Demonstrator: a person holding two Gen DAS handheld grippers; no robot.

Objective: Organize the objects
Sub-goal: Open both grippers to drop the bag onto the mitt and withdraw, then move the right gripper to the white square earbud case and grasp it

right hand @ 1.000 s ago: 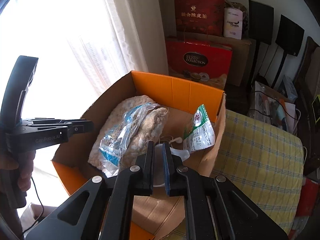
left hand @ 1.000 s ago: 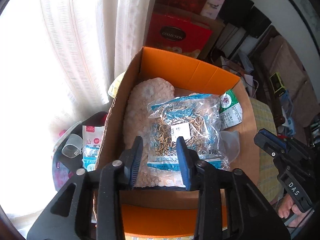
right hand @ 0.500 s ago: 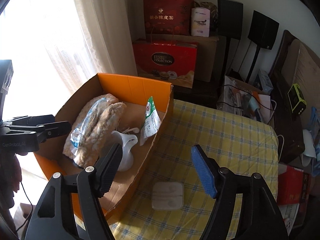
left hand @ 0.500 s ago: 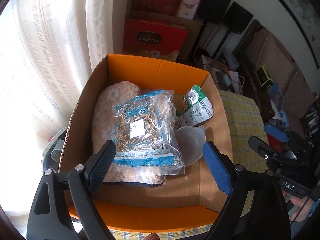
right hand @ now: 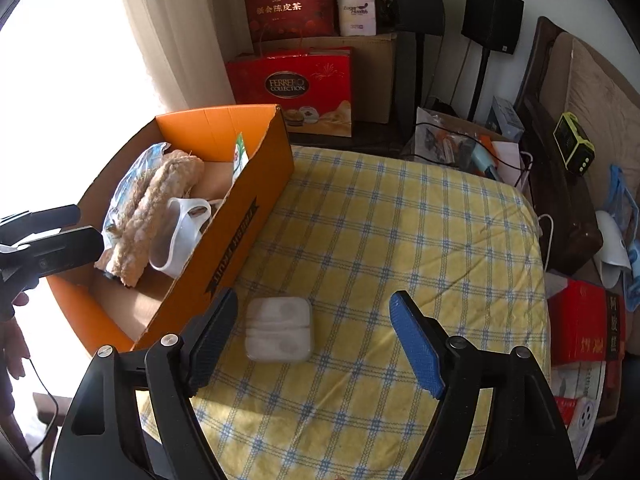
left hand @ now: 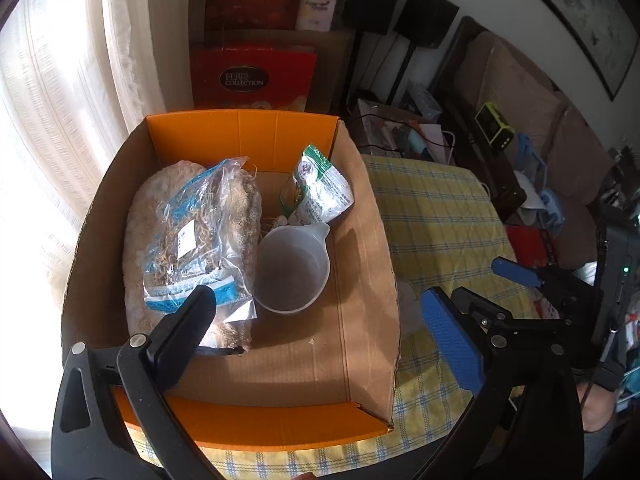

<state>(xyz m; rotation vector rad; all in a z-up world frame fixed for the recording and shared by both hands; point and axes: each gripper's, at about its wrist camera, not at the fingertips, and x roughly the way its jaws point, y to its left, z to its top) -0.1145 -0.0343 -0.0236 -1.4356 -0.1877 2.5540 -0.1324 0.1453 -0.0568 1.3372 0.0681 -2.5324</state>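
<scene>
**Box packed, case on the cloth**

At centre of the left view sits the cardboard box (left hand: 360, 264), on a yellow checked cloth (right hand: 400, 240). Inside it, at left, a clear bag (left hand: 192, 240) lies on a beige pad (left hand: 136, 248); a measuring cup (left hand: 292, 268) stands beside them, a green packet (left hand: 320, 188) leaning behind it. Low in the right view, a white case (right hand: 279, 328) lies on the cloth just beside the box. The left gripper (left hand: 320, 332) hovers over the box, fingers wide apart, empty. The right gripper (right hand: 316, 340) frames the case, fingers spread, apart from it.
</scene>
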